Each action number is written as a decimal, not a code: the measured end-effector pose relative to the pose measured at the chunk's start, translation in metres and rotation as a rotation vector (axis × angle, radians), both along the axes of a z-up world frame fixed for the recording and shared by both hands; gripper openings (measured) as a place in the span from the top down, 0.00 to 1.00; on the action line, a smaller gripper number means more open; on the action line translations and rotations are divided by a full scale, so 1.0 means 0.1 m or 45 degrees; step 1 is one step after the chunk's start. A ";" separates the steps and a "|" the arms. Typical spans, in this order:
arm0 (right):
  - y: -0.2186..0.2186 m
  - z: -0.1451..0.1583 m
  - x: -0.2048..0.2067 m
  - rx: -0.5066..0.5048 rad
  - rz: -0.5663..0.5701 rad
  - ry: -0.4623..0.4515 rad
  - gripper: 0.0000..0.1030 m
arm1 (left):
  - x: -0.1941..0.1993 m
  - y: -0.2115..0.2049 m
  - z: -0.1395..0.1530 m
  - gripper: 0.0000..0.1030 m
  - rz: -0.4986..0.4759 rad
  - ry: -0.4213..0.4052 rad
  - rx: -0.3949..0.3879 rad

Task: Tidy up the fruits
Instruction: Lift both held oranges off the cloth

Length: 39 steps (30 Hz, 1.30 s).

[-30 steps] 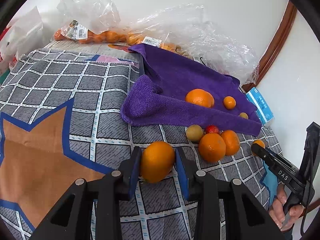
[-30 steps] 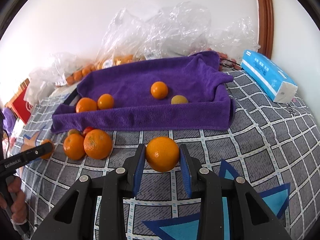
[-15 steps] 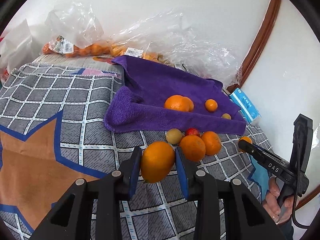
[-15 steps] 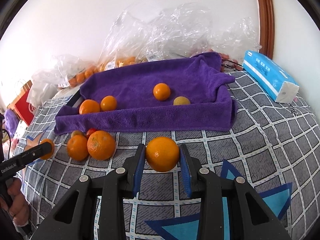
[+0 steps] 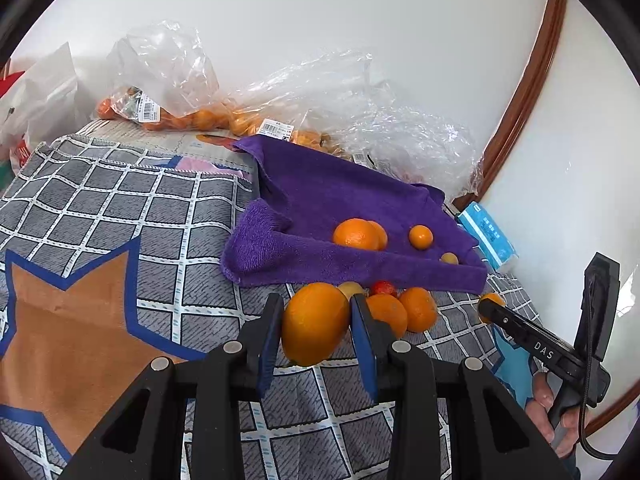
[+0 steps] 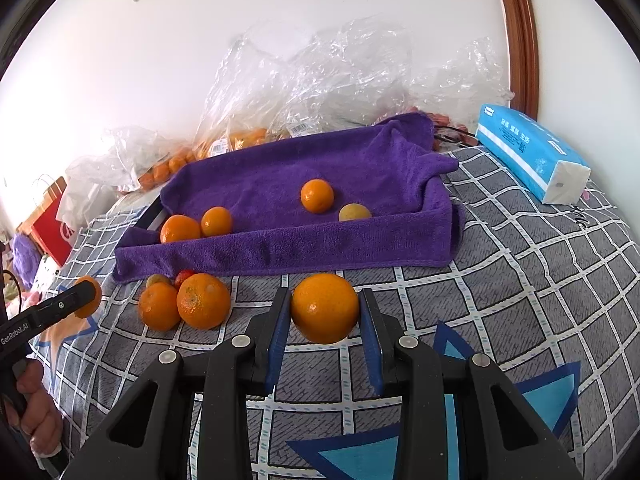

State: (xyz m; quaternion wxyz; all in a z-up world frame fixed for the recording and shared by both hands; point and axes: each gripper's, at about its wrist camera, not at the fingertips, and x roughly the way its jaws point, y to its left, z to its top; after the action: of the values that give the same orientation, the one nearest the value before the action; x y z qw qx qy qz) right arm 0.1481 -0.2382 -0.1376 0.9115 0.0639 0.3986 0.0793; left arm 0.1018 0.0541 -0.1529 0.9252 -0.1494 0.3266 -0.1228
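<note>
My left gripper is shut on a large orange, held above the checked cloth in front of a purple towel-lined tray. My right gripper is shut on another orange, just short of the tray's front wall. The tray holds two oranges at its left, a small orange and a yellowish fruit. Two loose oranges, a red fruit and a greenish fruit lie in front of the tray.
Clear plastic bags with small oranges stand behind the tray against the wall. A blue tissue pack lies at the right. A red bag is at the far left. The checked cloth covers the surface.
My left gripper has lifted its orange off the cloth and moved closer to the tray. My right gripper has moved slightly forward with its orange.
</note>
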 end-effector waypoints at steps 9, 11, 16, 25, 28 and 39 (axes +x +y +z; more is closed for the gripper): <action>-0.03 0.01 -0.01 0.013 -0.015 -0.003 0.67 | 0.00 -0.03 0.00 0.69 -0.007 -0.015 0.019; -0.02 0.00 0.00 -0.001 -0.025 0.003 0.67 | -0.01 -0.02 0.00 0.69 -0.004 -0.020 0.014; 0.00 0.01 -0.04 -0.033 -0.064 0.012 0.67 | -0.01 0.01 0.01 0.69 0.003 -0.022 0.009; -0.07 0.17 -0.17 -0.003 -0.066 0.022 0.67 | -0.06 0.14 0.15 0.69 0.069 -0.013 -0.050; -0.07 0.24 -0.15 -0.008 -0.086 0.007 0.67 | -0.08 0.17 0.26 0.69 0.062 -0.017 -0.074; 0.08 0.41 -0.07 -0.044 -0.058 -0.026 0.67 | -0.12 0.23 0.46 0.69 0.126 -0.004 0.009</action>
State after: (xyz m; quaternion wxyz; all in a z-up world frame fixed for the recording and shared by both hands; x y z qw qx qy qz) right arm 0.1416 -0.2302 -0.0964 0.9180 0.0563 0.3890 0.0522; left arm 0.0898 0.0767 -0.1068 0.9311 -0.1621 0.3178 -0.0760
